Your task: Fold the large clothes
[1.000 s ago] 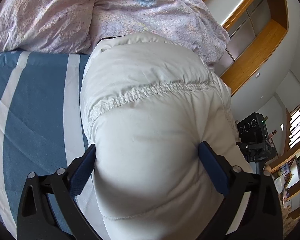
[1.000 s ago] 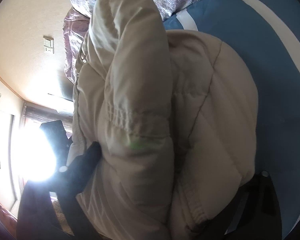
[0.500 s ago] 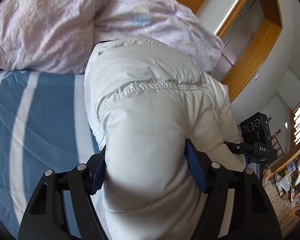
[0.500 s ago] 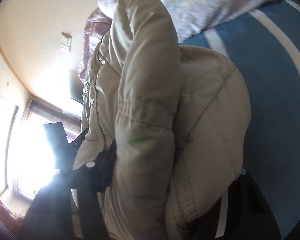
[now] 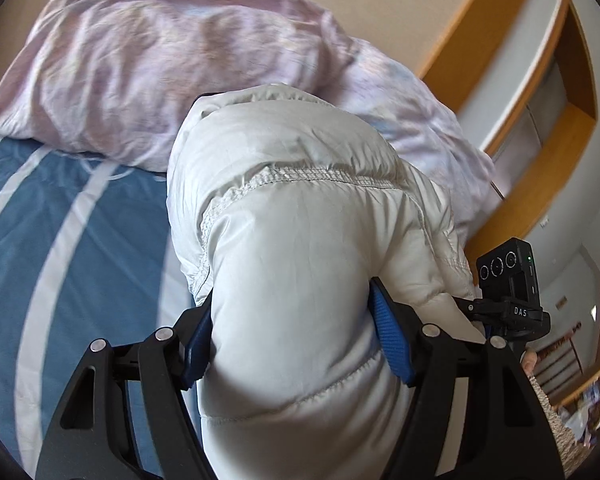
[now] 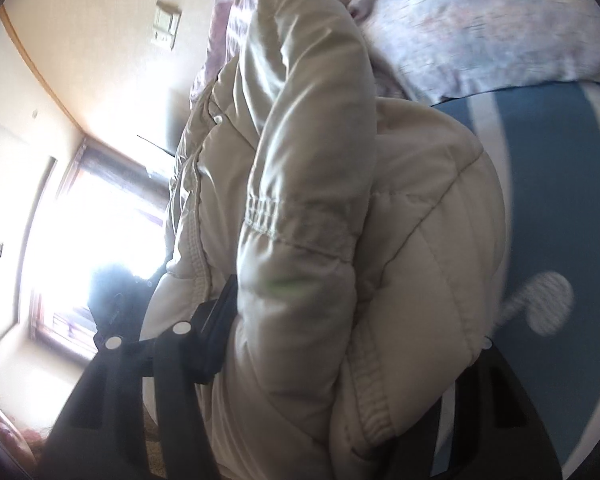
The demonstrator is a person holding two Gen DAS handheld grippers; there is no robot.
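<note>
Jacket point(image 5: 300, 280) fold under way: a puffy white coat, bundled on the blue-striped bed point(image 5: 72, 264) beside a lilac duvet point(image 5: 148, 64), is pinched at each end by 2 tongs. Left tongs point(image 5: 290, 344) and right tongs point(image 6: 340, 344) are each part-closed on thick padding. The next move likely calls for carrying the bulk over evenly without slippage.

Pale grey-white quilted jacket point(image 5: 300, 264) between blue-padded black tongs point(image 5: 290, 336), blue sheet with white stripes point(image 5: 60, 240) to their left, pink-lilac mottled duvet point(image 5: 148, 68) beyond, orange-brown wooden frame point(image 5: 540, 148) right.
</note>
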